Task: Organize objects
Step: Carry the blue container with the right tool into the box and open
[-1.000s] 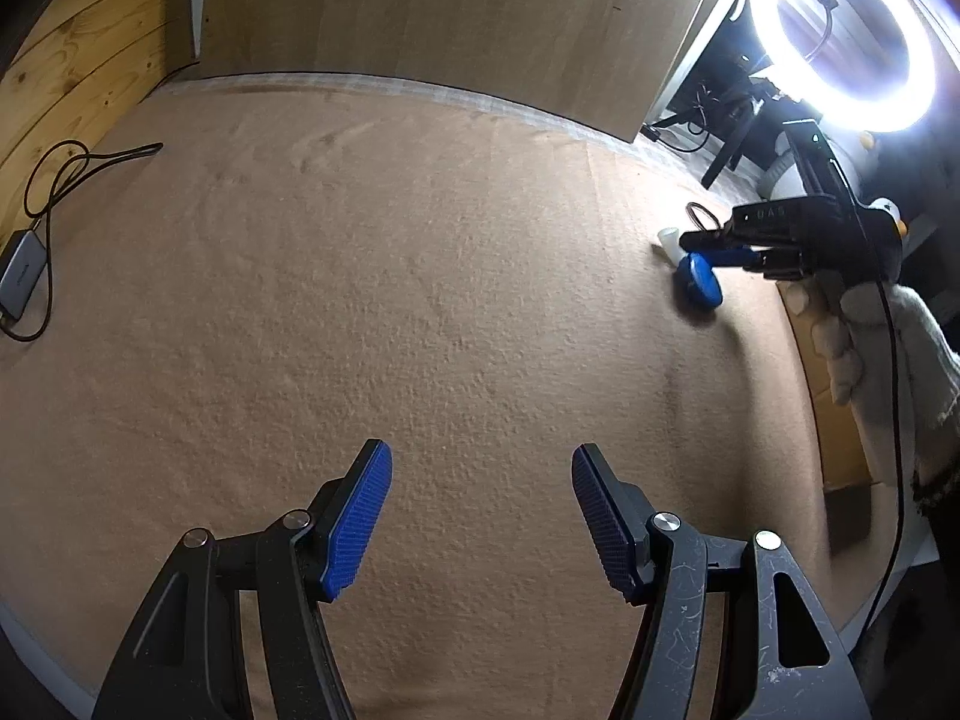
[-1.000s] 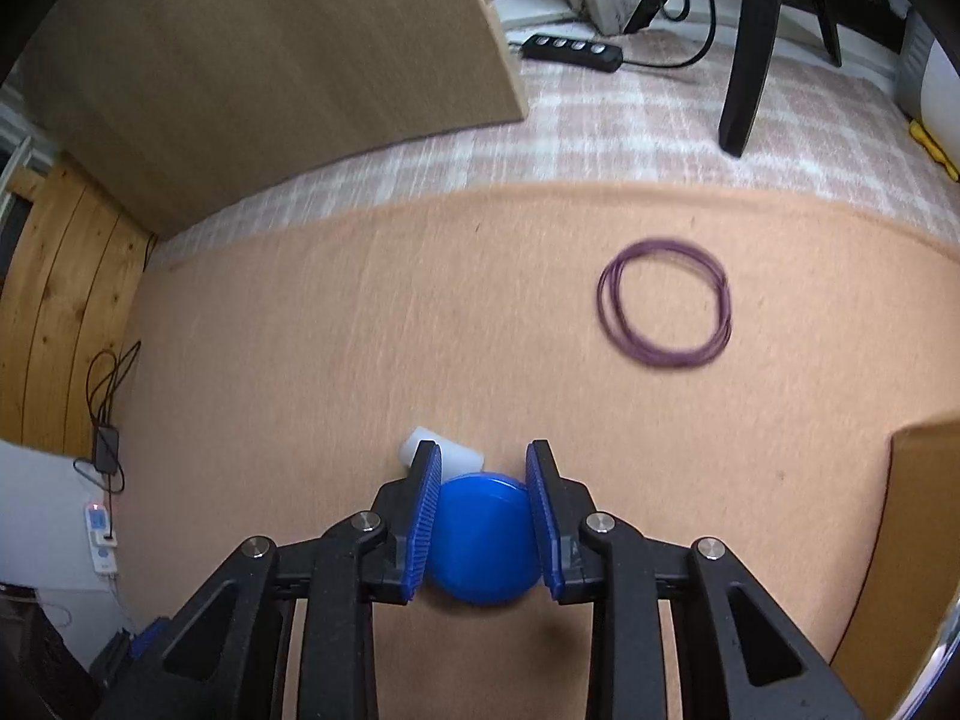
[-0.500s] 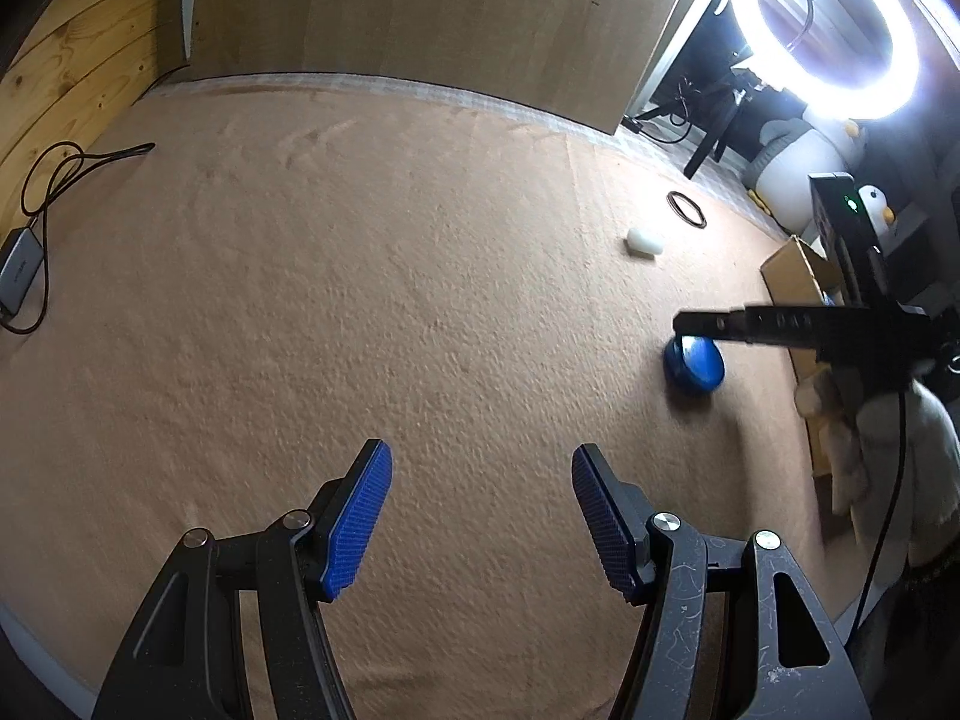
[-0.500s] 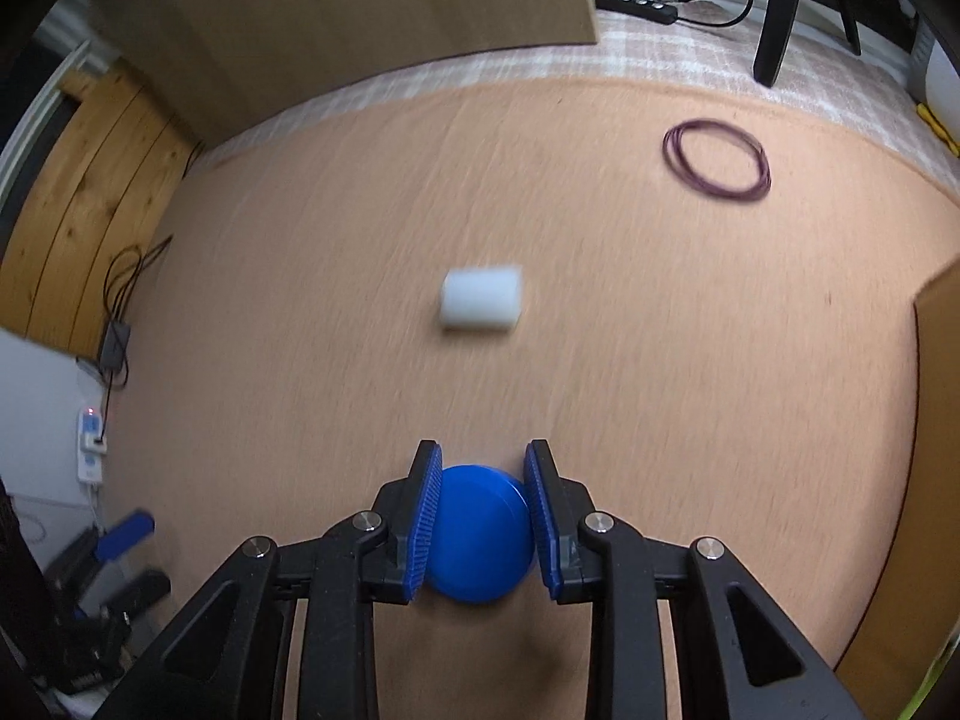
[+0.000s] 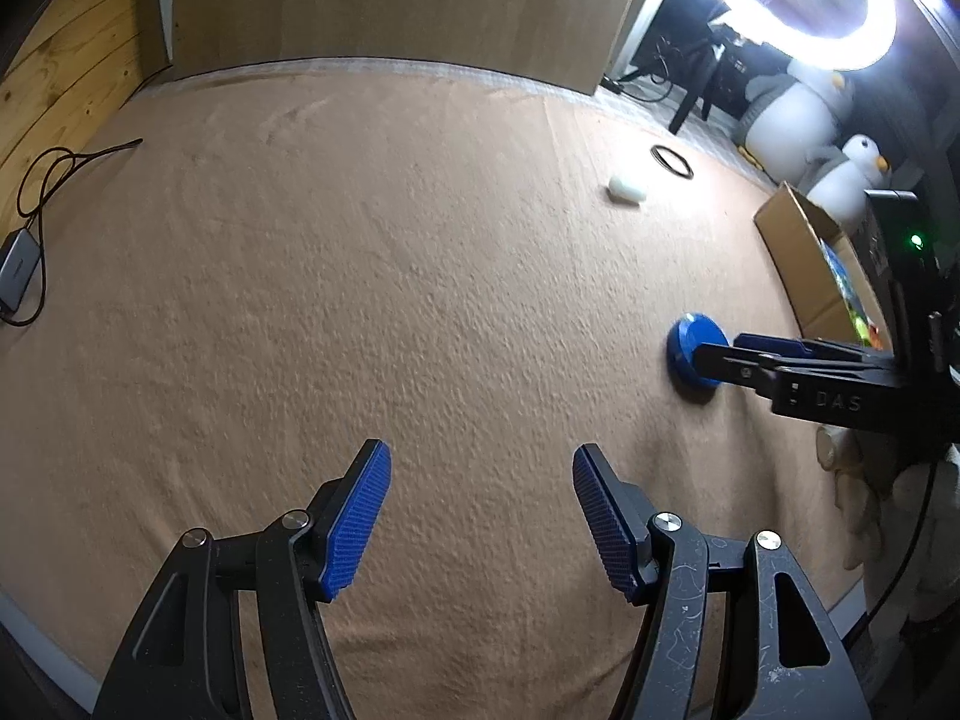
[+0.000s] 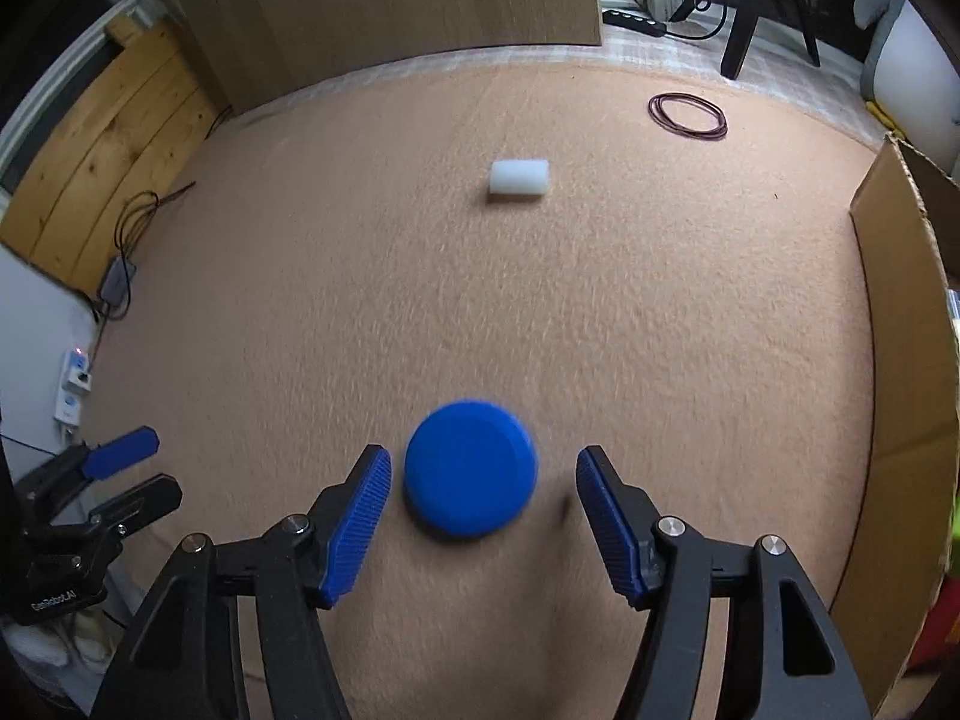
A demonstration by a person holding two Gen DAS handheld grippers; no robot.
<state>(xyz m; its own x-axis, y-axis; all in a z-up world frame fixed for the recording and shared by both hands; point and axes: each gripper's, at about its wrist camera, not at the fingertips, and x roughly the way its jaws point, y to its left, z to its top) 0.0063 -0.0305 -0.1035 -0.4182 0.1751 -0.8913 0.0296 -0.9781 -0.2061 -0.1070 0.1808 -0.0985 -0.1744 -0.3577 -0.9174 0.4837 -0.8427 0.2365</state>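
A round blue lid (image 6: 471, 468) lies flat on the tan blanket (image 6: 540, 300), between the fingers of my right gripper (image 6: 483, 501), whose jaws are opening and no longer press on it. In the left wrist view the same blue lid (image 5: 690, 348) sits at the right, partly behind my right gripper (image 5: 729, 354). My left gripper (image 5: 480, 510) stands open over bare blanket with nothing between its fingers. A white foam cylinder (image 6: 519, 177) and a dark purple cord ring (image 6: 687, 114) lie farther back.
An open cardboard box (image 6: 894, 324) borders the blanket on the right, with colourful items inside (image 5: 852, 294). A wooden board (image 5: 390, 0) stands at the back. A cable and adapter (image 5: 24, 258) lie at the left edge. Plush penguins (image 5: 798, 114) and a ring light (image 5: 798, 0) stand beyond.
My right gripper carried the blue lid away from the foam cylinder toward the near right, beside the box, then opened its jaws and let it go on the blanket. The left gripper stayed open.
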